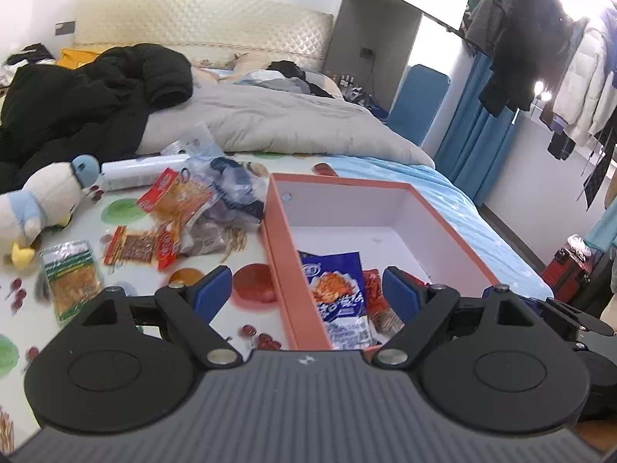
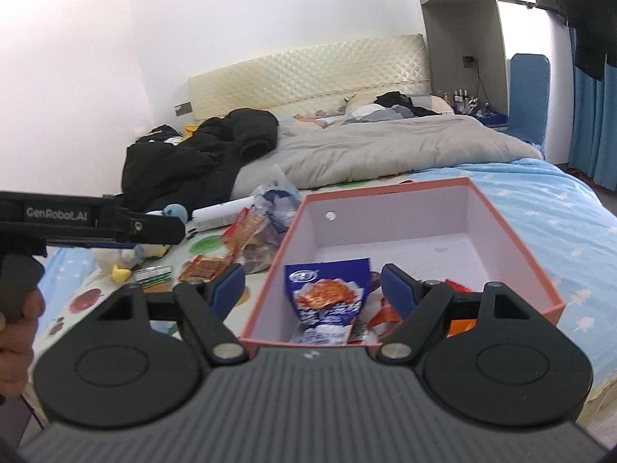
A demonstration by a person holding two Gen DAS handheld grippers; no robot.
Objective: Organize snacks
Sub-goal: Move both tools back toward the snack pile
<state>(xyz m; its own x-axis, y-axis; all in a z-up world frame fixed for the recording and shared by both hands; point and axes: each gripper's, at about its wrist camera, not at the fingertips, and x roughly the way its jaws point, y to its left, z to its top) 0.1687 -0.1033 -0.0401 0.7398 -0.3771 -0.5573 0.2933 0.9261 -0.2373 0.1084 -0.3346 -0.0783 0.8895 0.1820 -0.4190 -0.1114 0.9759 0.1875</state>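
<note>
1. Salmon-orange cardboard box [image 1: 283, 254], white inside, lies open on the bed [image 1: 443, 193]. From my left wrist view it fills the centre and runs toward 1 o'clock.
2. Inside the box, at its near end: a blue snack packet [image 1: 339, 293] with an orange food picture, and just beside it at 3 o'clock a red packet [image 1: 376, 289], partly hidden. The far half of the box floor is bare.
3. My left gripper [image 1: 306, 287]: fingers spread wide, nothing between the blue pads. It hangs over the near left wall of the box, apart from the packets.
4. My right gripper [image 2: 314, 283]: fingers likewise spread, pinching nothing. It hangs above the near end of the box; the blue snack packet [image 2: 327, 293] shows in the gap between the fingers, below them.
5. Loose snacks lie on the printed sheet outside the box, at 9 to 11 o'clock in the left view: a red-and-orange packet [image 1: 179, 196], a red-edged packet of brown strips [image 1: 135, 249], a green-edged packet [image 1: 71, 279], and a heap of clear bags [image 1: 231, 189] touching the box's left wall.
6. A plush toy [image 1: 34, 204] lies at 9 o'clock, and a white cylinder [image 1: 142, 171] just behind the snacks.
7. A black jacket [image 1: 85, 104] and a grey duvet [image 1: 270, 123] lie farther up the bed, at 11 to 12 o'clock.
8. In the right view, my left gripper's side shows at 9 o'clock, with my hand [image 2: 17, 332] on its handle.
</note>
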